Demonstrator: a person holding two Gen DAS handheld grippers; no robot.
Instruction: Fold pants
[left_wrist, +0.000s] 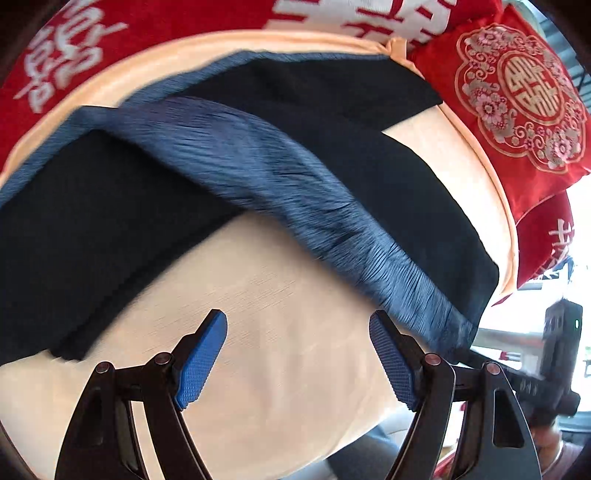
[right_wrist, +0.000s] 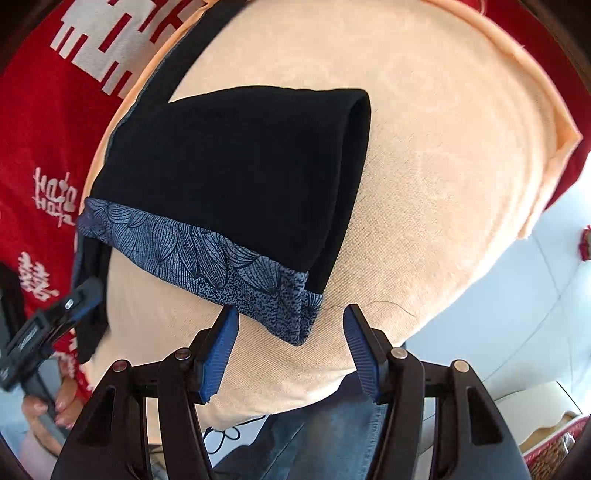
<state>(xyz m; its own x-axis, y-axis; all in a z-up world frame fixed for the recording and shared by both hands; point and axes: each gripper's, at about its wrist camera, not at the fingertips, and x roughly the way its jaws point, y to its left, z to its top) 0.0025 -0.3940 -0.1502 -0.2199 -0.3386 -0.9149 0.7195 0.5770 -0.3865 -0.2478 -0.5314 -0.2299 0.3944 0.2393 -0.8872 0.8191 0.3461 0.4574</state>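
Note:
Black pants (left_wrist: 388, 177) with a blue patterned band (left_wrist: 280, 192) lie spread on a peach cloth (left_wrist: 277, 350). In the left wrist view one leg runs left (left_wrist: 85, 229) and the other toward the right edge. My left gripper (left_wrist: 297, 354) is open and empty above bare cloth, just short of the blue band. In the right wrist view the pants (right_wrist: 240, 166) lie folded, the blue band (right_wrist: 207, 266) along their near edge. My right gripper (right_wrist: 290, 350) is open and empty, with the band's corner (right_wrist: 303, 325) just ahead between its fingers. The left gripper (right_wrist: 55, 325) shows at the far left.
Red bedding with white characters (left_wrist: 159, 22) lies behind the cloth, and a red embroidered cushion (left_wrist: 517, 103) sits at the right. The cloth's near edge (right_wrist: 295, 402) drops off above the person's jeans (right_wrist: 325, 443). White floor (right_wrist: 535, 314) lies to the right.

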